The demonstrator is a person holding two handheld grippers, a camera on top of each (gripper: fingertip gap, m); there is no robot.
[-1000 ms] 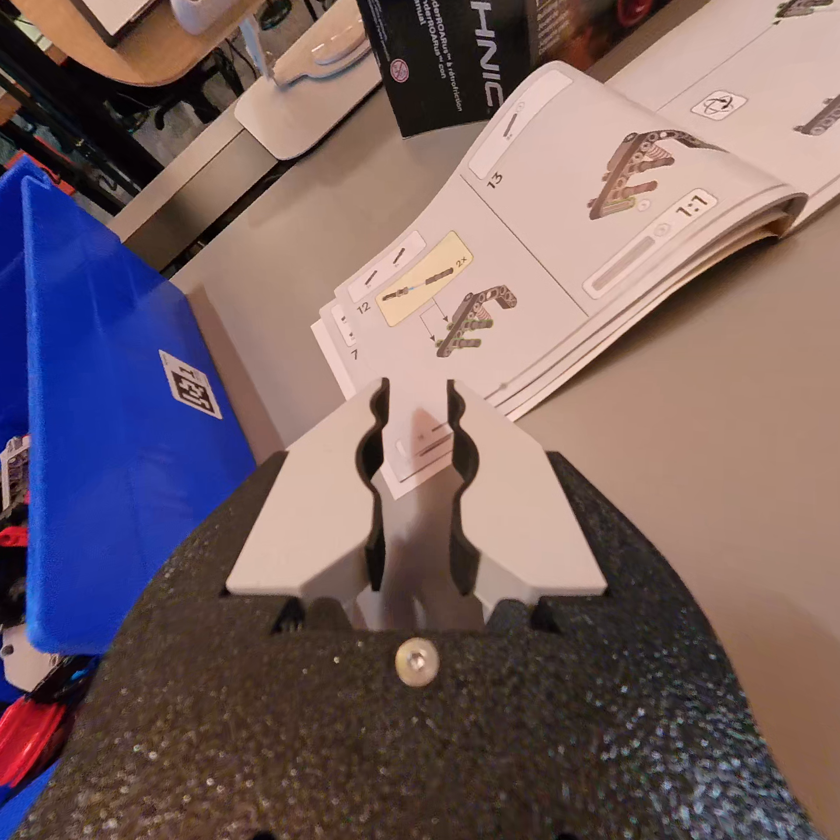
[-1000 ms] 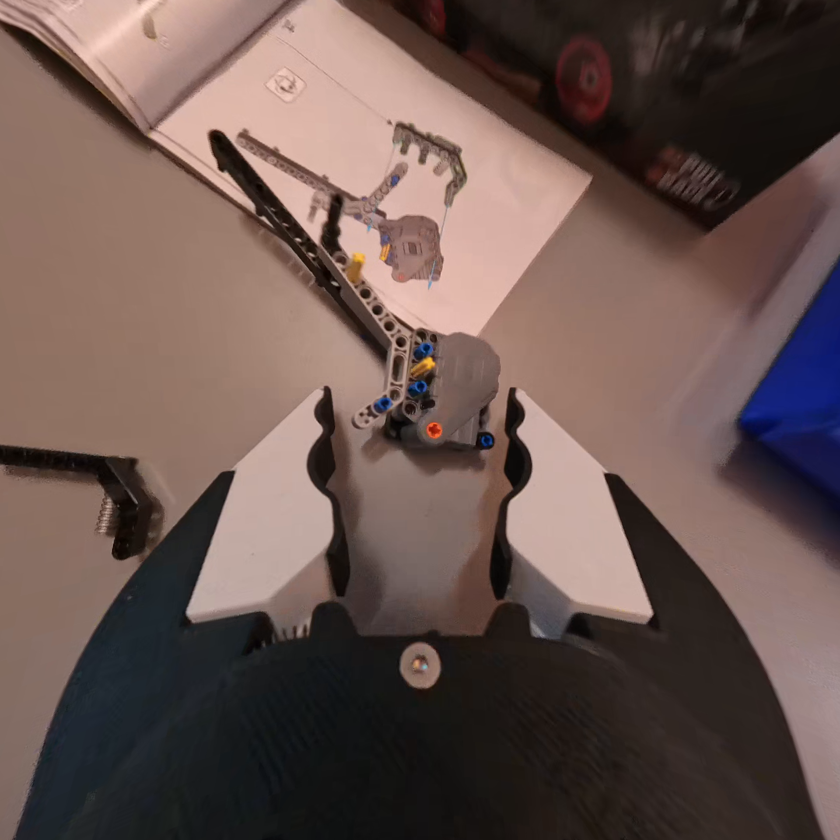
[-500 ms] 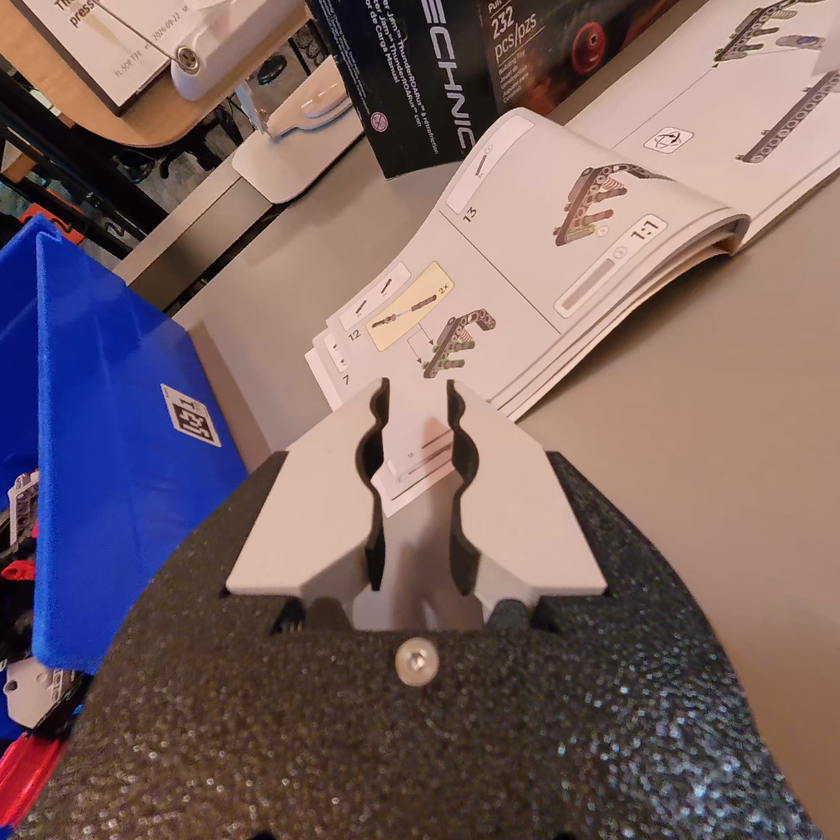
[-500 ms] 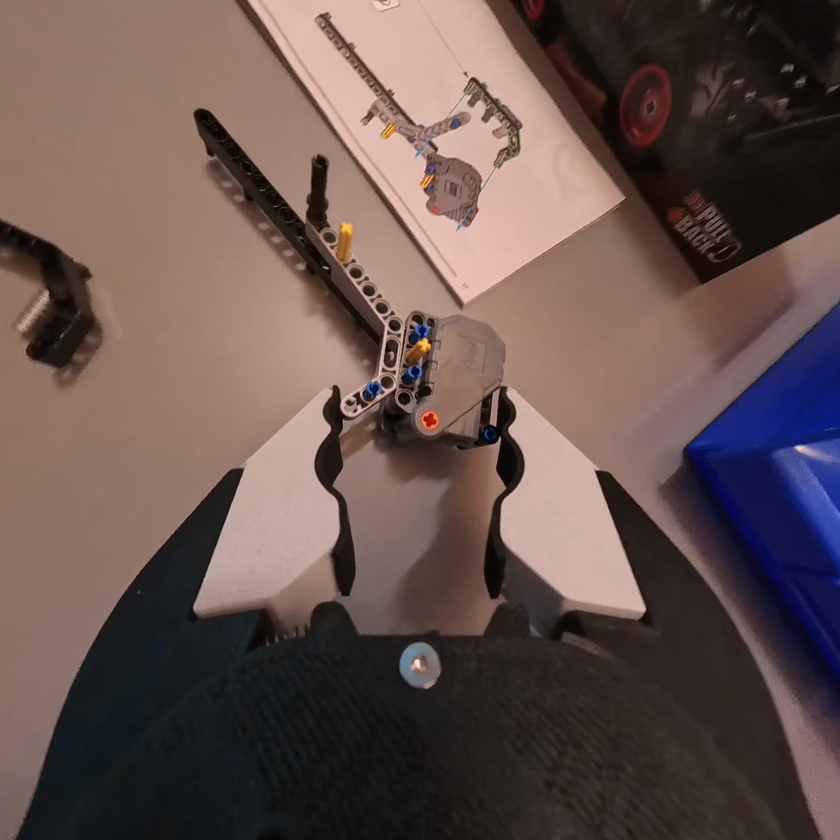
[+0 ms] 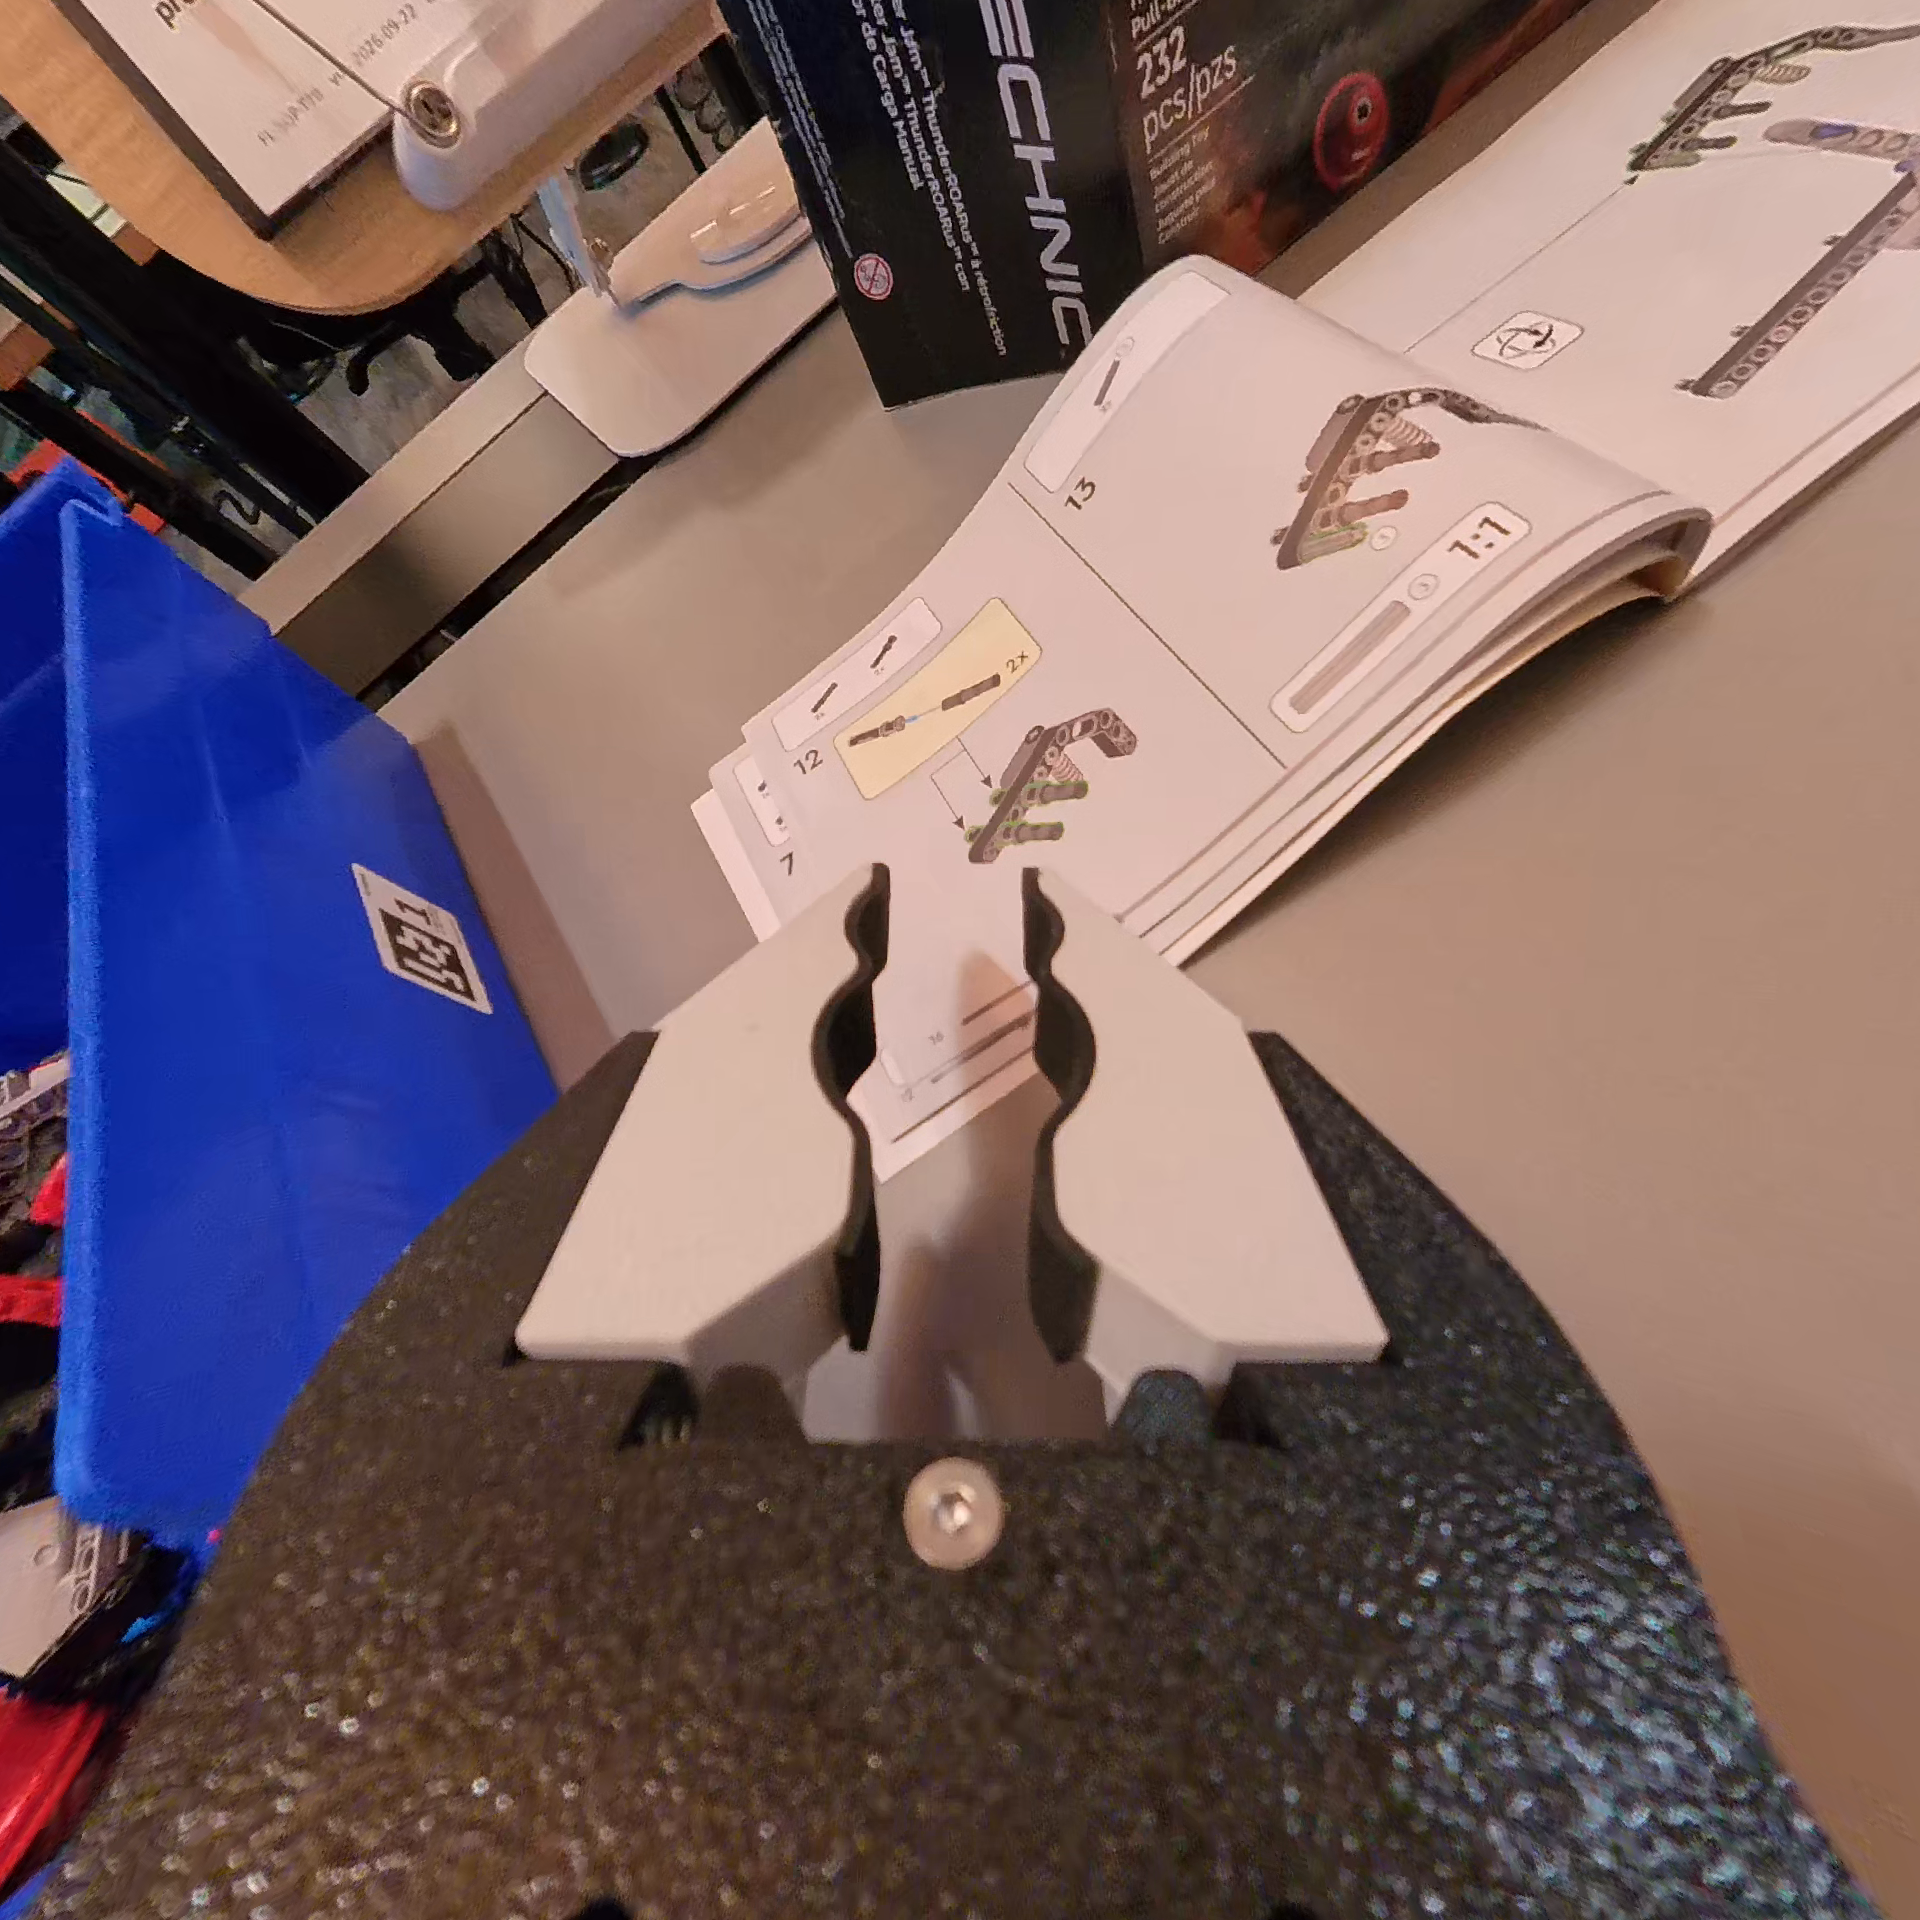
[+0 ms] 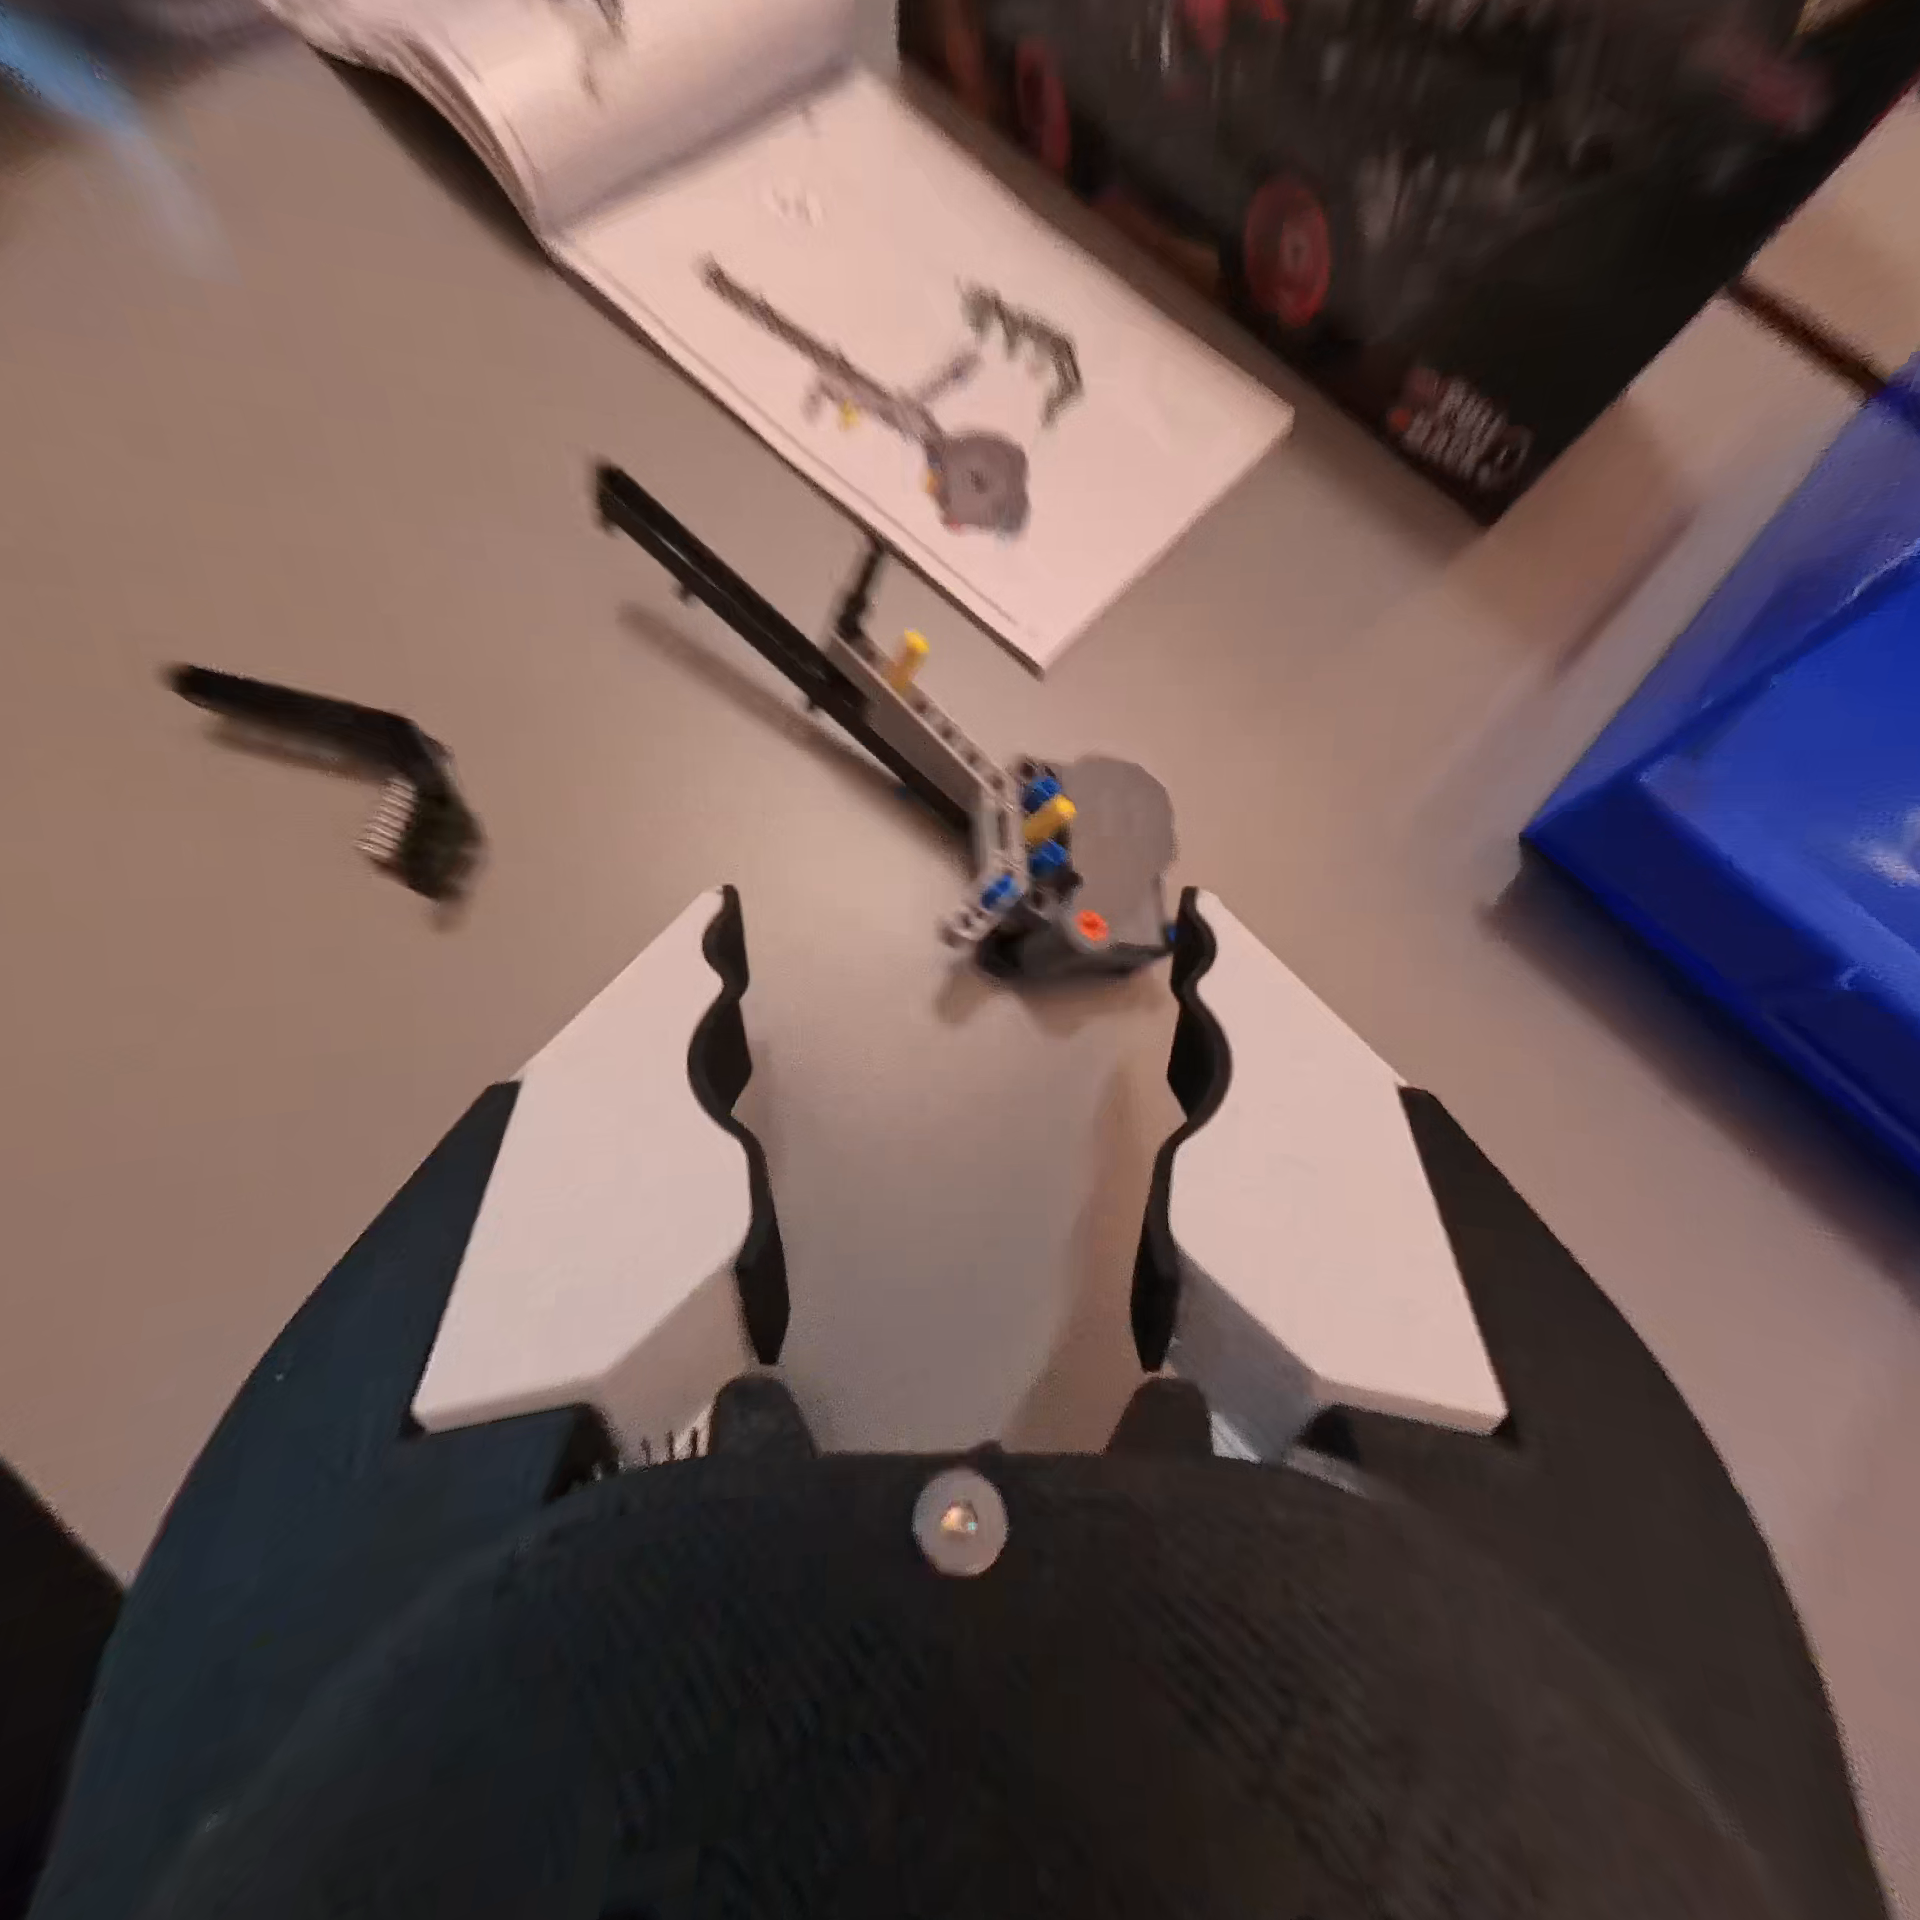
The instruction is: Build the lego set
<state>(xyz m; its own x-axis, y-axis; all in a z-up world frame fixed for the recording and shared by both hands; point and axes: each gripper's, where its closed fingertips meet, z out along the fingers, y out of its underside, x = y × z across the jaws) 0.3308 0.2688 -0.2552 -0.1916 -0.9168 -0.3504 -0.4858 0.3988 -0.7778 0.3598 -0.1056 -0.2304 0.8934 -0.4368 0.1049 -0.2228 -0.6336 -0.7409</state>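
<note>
While the right wrist view is smeared by blur, the main shapes read clearly: the right gripper (image 6: 956,904) hangs above the grey table (image 6: 312,468) with its two fingers wide apart and nothing between them, and the partly built lego assembly (image 6: 1039,842) lies on the table just beyond and between the fingertips, its grey motor-like block close to the right fingertip; whether they touch cannot be told. From that grey block a pale grey beam with blue and yellow pins runs up and to the left into a long black beam (image 6: 727,603), whose far end reaches toward the open instruction booklet (image 6: 1039,416). To the left of the assembly, well apart from it, lies a bent black lego piece (image 6: 364,769) with a small metal spring at its elbow. Beyond the booklet stands the dark lego box (image 6: 1455,208), and to the right of the assembly sits a blue bin (image 6: 1766,831). On the left wrist view, the left gripper (image 5: 956,883) has its fingers a narrow gap apart, holding nothing, and hovers over the near corner of the instruction booklet (image 5: 1195,623), whose curled pages show through the gap. Behind the booklet stands the lego box (image 5: 1039,208), and to the booklet's left is a second blue bin (image 5: 260,935) bearing a square black-and-white marker, with red and black loose parts (image 5: 42,1299) at its far left edge.
</note>
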